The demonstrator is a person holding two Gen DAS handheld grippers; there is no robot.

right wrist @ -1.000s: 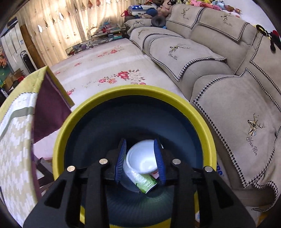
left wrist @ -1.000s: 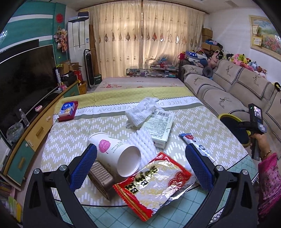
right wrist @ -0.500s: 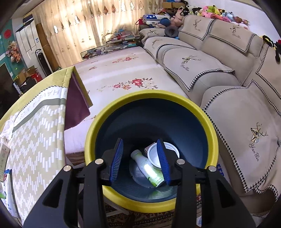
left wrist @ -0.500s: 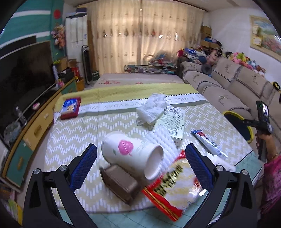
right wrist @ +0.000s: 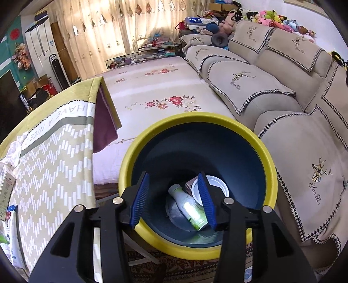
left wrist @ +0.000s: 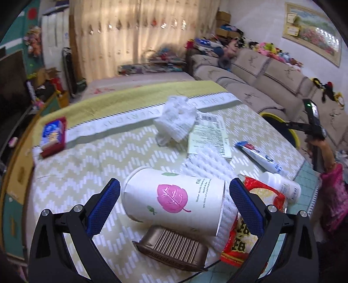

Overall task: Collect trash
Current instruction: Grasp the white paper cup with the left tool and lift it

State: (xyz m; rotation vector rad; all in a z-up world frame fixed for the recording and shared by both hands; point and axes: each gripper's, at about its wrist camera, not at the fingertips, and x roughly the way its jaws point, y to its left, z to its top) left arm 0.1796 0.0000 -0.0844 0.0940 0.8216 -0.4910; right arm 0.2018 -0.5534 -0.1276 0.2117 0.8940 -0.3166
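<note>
The table [left wrist: 65,174] carries the trash under a zigzag cloth. Beside it stands the yellow-rimmed bin [right wrist: 269,165], already holding a green-and-white bottle [right wrist: 189,206] and a white lid [right wrist: 217,189]. The right tool [right wrist: 174,198] hangs above the bin, its jaws just opened partway with nothing between them. The left tool [left wrist: 174,202], spread wide, straddles a paper cup [left wrist: 174,200] lying on its side without touching it. White foam netting [left wrist: 208,161], a red snack packet [left wrist: 243,235] and a brown ribbed tray [left wrist: 171,248] crowd against the cup.

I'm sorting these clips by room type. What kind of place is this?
Most likely a home living room: a long beige sofa with stuffed toys along its back, curtains over a wide window, and a cloth-covered table.
</note>
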